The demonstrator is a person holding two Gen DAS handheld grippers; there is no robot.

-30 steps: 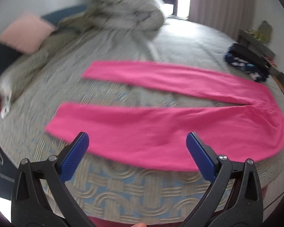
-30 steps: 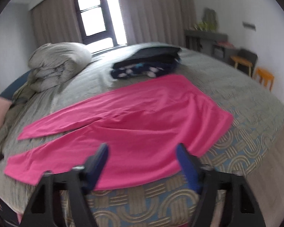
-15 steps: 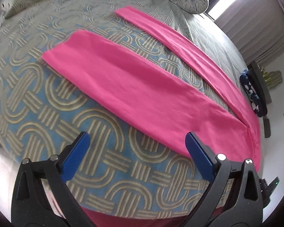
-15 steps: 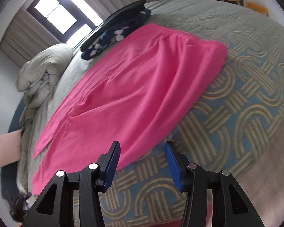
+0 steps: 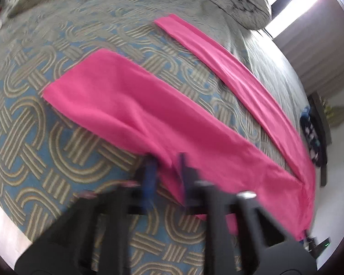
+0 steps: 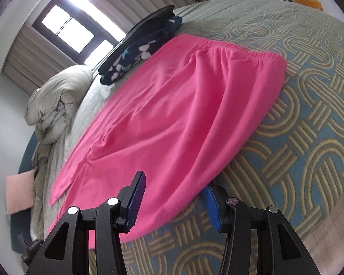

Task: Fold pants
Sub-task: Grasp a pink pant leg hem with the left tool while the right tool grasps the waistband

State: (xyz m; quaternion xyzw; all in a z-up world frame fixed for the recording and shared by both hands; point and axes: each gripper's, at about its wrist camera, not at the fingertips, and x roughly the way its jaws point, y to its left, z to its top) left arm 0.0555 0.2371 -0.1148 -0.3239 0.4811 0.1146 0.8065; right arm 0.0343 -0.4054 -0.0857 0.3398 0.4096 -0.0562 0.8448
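Observation:
Bright pink pants [image 5: 135, 105] lie flat on the patterned bedspread [image 5: 34, 137], legs spread apart. My left gripper [image 5: 165, 174] is blurred and nearly shut, its jaws pinching the near edge of the nearer leg at mid length. In the right wrist view the pants [image 6: 183, 105] show their elastic waistband at the upper right. My right gripper [image 6: 174, 201] is open, its jaws straddling the near edge of the hip part, the cloth lying between them.
A dark folded pile with white spots [image 6: 140, 48] lies beyond the waistband. A rolled grey duvet [image 6: 57, 98] and a pink pillow [image 6: 18, 192] sit at the bed's far end. The bed edge and floor [image 6: 328, 236] are close to my grippers.
Both grippers dropped to the pants' near edge. The left one went from wide open to nearly shut on the leg's edge. The right one slid over the hip edge, staying open.

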